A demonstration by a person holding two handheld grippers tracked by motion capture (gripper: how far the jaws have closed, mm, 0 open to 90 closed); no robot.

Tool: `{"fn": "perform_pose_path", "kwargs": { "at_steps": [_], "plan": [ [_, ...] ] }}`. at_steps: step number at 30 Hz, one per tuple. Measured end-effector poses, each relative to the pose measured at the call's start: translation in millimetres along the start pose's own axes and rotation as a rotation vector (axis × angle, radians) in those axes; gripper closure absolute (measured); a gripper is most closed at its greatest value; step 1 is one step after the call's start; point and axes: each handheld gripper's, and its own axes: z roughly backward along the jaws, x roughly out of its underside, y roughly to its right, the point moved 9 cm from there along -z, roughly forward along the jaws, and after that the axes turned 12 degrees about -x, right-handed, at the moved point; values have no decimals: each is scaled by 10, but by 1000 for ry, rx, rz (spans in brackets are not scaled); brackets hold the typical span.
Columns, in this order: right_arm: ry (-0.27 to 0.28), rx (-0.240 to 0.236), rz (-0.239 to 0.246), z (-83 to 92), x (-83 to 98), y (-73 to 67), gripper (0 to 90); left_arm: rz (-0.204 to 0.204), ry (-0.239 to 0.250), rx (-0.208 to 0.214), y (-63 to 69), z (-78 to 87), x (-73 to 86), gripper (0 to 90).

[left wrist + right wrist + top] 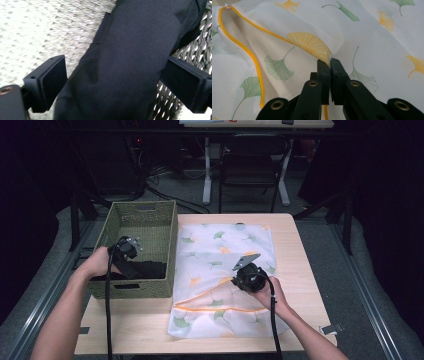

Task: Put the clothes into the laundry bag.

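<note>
My left gripper stands wide open inside the basket with the black garment between its fingers, while my right gripper, closed, pinches a fold of the bag.

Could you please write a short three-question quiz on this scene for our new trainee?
1. True or false: the right gripper is shut on a pinch of the leaf-print mesh bag.
2. What lies between the jaws of the left gripper?
A. an orange zip
B. a black garment
C. a metal clip
3. Where does the black garment lie?

Key
1. True: the jaws meet on a fold of the bag.
2. B: the jaws stand wide on either side of it, and the pads do not yet press on it.
3. In the woven basket at the table's left.
</note>
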Motion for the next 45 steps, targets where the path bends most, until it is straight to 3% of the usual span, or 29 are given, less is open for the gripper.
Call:
{"fn": "perform_pose_path", "kwargs": {
  "at_steps": [1,3,11,17,23,28,45],
  "plan": [
    [-2,1,3,-2,2,4,873,-11,-14,-3,6,-25,7,103],
    [-5,-1,3,-5,4,-1,872,-5,-6,30,31,-48,-1,147],
    [-7,-2,2,-14,4,-8,871,-17,-23,41,30,-131,26,272],
    [-6,2,1,-6,4,-5,870,-10,-24,71,56,-168,53,473],
    [-5,4,6,-7,-1,-2,870,-6,-1,83,65,-97,80,642],
    [-3,5,5,-4,-5,-13,870,-25,0,56,64,-41,64,666],
    [-3,11,-2,6,-1,-11,870,-8,34,11,7,201,17,675]
  ]
}}
